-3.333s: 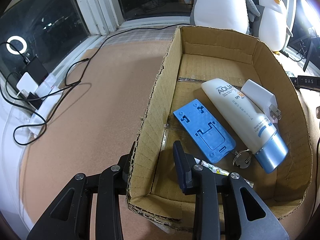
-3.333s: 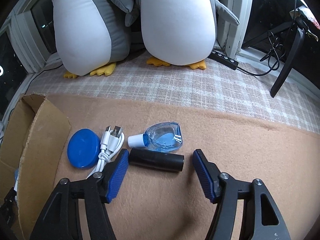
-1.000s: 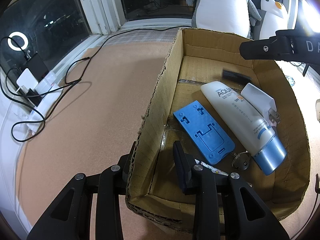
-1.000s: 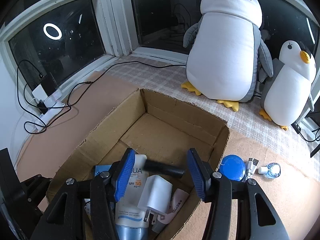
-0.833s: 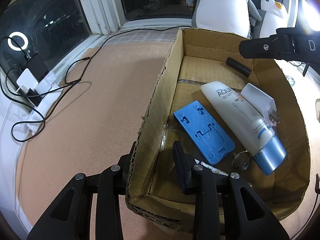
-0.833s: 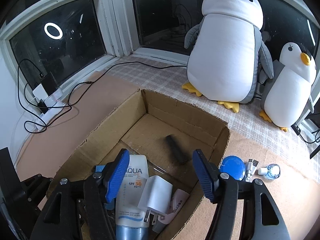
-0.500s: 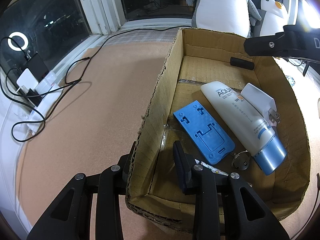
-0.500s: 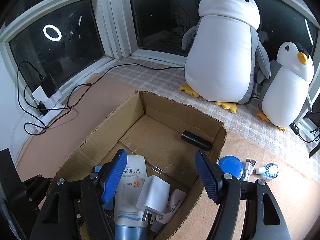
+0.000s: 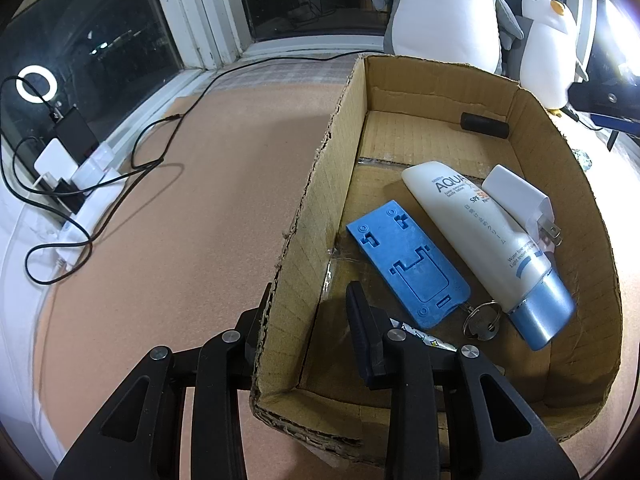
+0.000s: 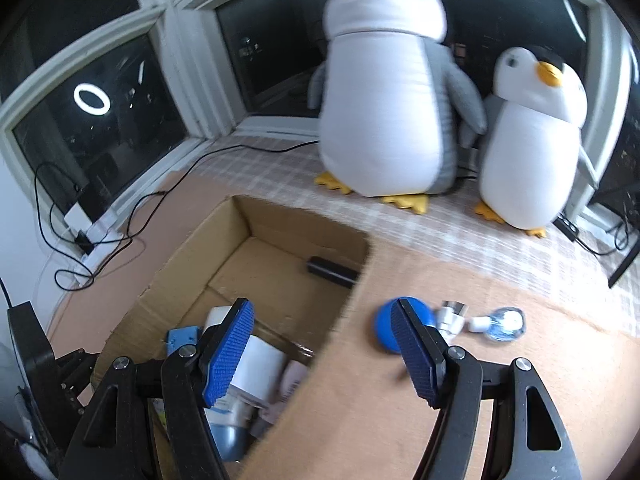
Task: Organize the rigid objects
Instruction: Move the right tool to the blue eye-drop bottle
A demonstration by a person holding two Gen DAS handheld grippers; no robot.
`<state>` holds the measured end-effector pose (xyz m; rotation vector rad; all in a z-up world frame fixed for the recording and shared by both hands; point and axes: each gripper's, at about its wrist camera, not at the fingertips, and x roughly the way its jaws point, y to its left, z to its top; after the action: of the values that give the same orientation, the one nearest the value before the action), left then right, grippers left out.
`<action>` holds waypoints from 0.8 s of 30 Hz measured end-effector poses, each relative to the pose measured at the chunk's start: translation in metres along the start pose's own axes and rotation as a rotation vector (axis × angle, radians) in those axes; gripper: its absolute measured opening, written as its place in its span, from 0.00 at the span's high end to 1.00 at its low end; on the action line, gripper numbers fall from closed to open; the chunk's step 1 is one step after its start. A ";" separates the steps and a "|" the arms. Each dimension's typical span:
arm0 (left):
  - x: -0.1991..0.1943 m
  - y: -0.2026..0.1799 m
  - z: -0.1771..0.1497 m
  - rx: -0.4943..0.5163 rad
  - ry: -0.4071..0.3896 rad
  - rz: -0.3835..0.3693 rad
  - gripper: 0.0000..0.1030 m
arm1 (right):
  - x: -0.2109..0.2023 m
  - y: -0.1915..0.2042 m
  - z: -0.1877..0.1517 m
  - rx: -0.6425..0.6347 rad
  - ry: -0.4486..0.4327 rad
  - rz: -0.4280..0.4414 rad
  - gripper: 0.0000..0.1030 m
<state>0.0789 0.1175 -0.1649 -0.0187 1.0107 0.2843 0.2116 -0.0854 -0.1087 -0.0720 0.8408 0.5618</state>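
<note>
With the left gripper [image 9: 308, 320] clamped on the near-left wall of the box [image 9: 316, 184], the empty, wide-spread right gripper [image 10: 324, 344] is best lowered squarely over the blue lid [image 10: 385, 326] just right of the box.

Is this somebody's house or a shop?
Most likely a room in a home, by a window at night. Two plush penguins sit on a checked cloth by dark window panes, and a cardboard box of everyday things stands on a mat.
</note>
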 end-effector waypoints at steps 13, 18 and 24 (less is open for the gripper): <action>0.001 -0.002 0.001 0.014 0.008 0.030 0.70 | -0.015 -0.091 -0.011 0.124 0.001 0.010 0.35; 0.001 -0.004 0.001 0.021 0.012 0.043 0.69 | -0.010 -0.118 -0.010 0.144 0.002 0.017 0.35; 0.002 -0.005 0.002 0.027 0.015 0.057 0.68 | 0.012 -0.142 -0.005 0.183 0.048 0.066 0.48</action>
<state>0.0824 0.1132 -0.1660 0.0328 1.0308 0.3224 0.2853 -0.2028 -0.1430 0.1104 0.9410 0.5448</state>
